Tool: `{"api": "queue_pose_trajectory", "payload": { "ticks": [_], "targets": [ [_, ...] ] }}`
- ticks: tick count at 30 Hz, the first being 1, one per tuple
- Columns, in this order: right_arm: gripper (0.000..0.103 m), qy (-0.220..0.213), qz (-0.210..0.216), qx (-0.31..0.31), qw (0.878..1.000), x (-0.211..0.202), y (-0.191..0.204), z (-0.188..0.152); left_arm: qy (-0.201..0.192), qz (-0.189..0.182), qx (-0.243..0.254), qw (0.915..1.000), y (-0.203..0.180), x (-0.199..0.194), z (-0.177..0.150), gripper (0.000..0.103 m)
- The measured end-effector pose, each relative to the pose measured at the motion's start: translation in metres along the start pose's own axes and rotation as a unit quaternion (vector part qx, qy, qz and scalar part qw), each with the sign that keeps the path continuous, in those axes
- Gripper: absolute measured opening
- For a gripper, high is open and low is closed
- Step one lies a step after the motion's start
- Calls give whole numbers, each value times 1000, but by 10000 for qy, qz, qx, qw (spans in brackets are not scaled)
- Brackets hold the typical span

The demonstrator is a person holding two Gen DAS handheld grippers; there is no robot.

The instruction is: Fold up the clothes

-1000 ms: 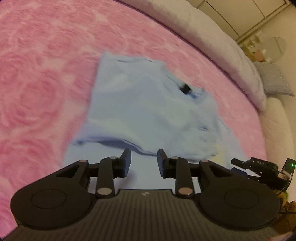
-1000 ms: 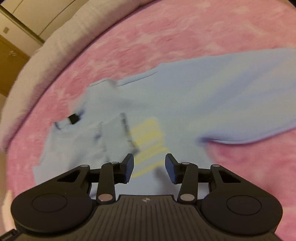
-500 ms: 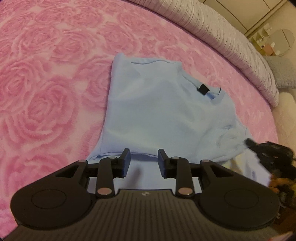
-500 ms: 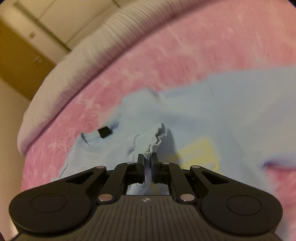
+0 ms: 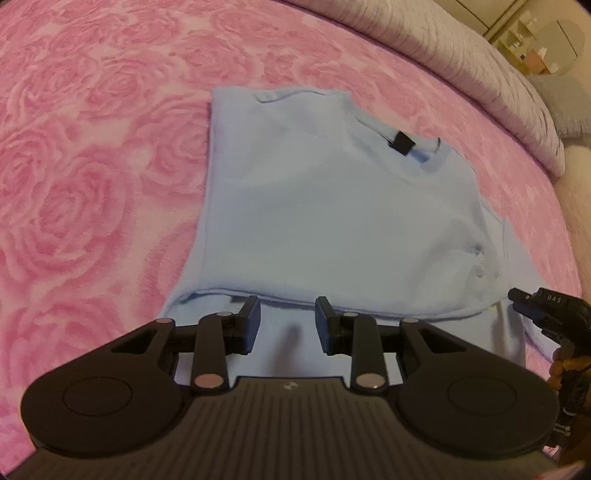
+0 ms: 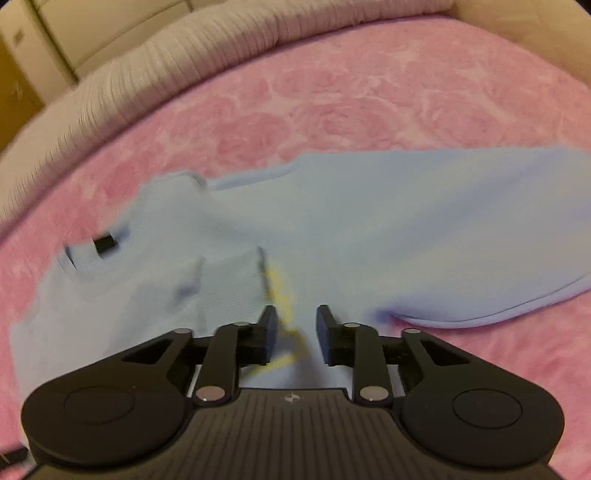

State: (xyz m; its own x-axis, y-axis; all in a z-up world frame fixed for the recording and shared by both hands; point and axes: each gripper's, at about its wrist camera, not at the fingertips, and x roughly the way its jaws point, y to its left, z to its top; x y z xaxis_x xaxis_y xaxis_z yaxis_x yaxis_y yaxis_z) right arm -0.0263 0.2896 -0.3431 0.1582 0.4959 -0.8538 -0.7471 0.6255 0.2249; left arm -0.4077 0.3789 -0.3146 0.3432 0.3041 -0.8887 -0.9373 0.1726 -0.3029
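Note:
A light blue T-shirt (image 5: 332, 214) lies partly folded on the pink rose bedspread (image 5: 85, 177), its collar with a black tag (image 5: 400, 142) at the far side. My left gripper (image 5: 287, 314) is open and empty, just above the shirt's near folded edge. In the right wrist view the same shirt (image 6: 369, 229) shows a sleeve laid over a yellow print (image 6: 277, 288). My right gripper (image 6: 295, 325) is open and empty over the shirt, and also shows at the right edge of the left wrist view (image 5: 546, 314).
A grey ribbed quilt (image 5: 461, 62) runs along the bed's far edge, also in the right wrist view (image 6: 166, 66). A grey pillow (image 5: 569, 107) and shelves stand beyond. Cupboard doors (image 6: 74, 33) are behind the bed.
My right gripper was shut on the sleeve half a second ago; it has let go and opened, and the sleeve lies on the shirt. My left gripper stayed open.

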Motion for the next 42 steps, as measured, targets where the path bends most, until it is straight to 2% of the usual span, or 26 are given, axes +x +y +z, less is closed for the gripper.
{"api": "queue_pose_trajectory", "payload": {
  "ticks": [1,4,6,9,12,14,19,23,24,26,28,30,32,34,36,39,40,41,42],
  "targets": [
    [28,162,-67,-44,9998,1,-6,-1,42,57,71,9999,-6,0,0,26],
    [28,323,193,673,9970,-11,-49,-2,97,128,234,9996,-25,0,-1,26],
    [45,284,259,1193,9921,-24,-81,0,140,151,308,9993,-39,1,-1,26],
    [46,161,-13,1868,9823,-40,-140,1,221,206,406,9987,-58,4,-2,27],
    [46,-44,-140,2829,9591,-52,-212,-3,237,265,492,9982,-75,6,-3,28],
    [47,-294,-156,3475,9371,-58,-257,-4,243,311,503,9980,-83,7,-4,28],
    [46,-861,-128,4397,8939,-63,-329,-4,239,382,514,9977,-100,10,-2,29],
    [42,-966,-12,4598,8828,-51,-352,2,208,383,512,9977,-107,8,1,29],
    [33,-971,-8,4595,8829,-51,-353,4,195,376,498,9979,-106,7,2,29],
    [8,-966,-58,4295,8978,-51,-346,15,169,364,462,9981,-104,5,3,29],
    [7,-1092,-129,3893,9145,-57,-334,27,127,366,402,9984,-99,1,5,29],
    [7,-1423,-111,3097,9401,-73,-298,44,83,361,308,9988,-92,-4,6,29],
    [7,-1725,196,2156,9609,-88,-250,59,54,329,145,9993,-81,-10,7,29],
    [7,-1731,602,1292,9745,-91,-197,68,43,303,-21,9995,-71,-14,8,29],
    [7,-1590,1084,498,9800,-88,-138,66,40,282,-180,9994,-62,-18,7,29],
    [8,-1134,1873,-429,9748,-78,-56,47,36,224,-310,9993,-52,-21,5,29],
    [9,-906,1885,-668,9756,-72,-41,39,46,204,-337,9992,-50,-22,5,29],
    [23,-677,1876,-904,9757,-67,-27,30,59,182,-364,9992,-48,-22,4,29],
    [41,-447,1864,-1138,9748,-62,-12,22,67,151,-401,9991,-46,-22,3,29]
  ]
}}
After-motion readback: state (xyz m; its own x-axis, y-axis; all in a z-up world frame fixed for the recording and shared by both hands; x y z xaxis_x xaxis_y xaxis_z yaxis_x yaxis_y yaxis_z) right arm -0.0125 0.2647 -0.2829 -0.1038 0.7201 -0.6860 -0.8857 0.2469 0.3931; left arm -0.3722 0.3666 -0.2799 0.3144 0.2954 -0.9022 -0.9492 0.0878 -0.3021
